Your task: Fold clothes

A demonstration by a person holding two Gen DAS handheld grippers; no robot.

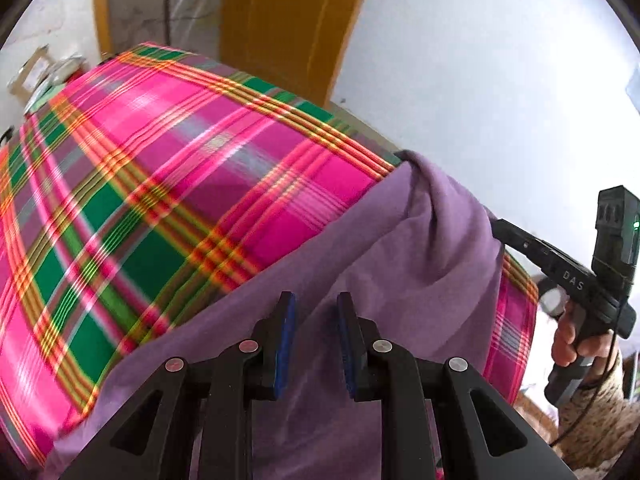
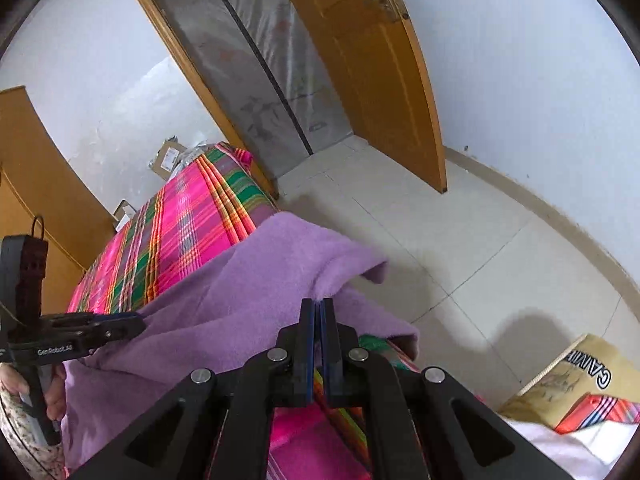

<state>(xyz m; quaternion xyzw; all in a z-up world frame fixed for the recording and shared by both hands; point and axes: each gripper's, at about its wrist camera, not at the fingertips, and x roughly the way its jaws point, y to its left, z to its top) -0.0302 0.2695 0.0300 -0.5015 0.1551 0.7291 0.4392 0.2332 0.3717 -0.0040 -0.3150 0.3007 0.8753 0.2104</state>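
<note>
Plaid bed cover (image 1: 168, 184) fills left of frame. Your right gripper (image 2: 319, 304) pinches purple garment (image 2: 248, 300); left gripper (image 1: 316, 300) hovers, jaws parted, empty. Overhanging corner at centre right may drag floorward.

Bright daylight, motion blur, fisheye-curved edges

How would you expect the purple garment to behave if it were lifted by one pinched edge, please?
The purple garment will probably flop and sag: it already drapes in soft folds where the right gripper pinches it. Its fuzzy surface suggests it will not slip easily. A flap overhangs the plaid bedcover, so it may slide off.
</note>
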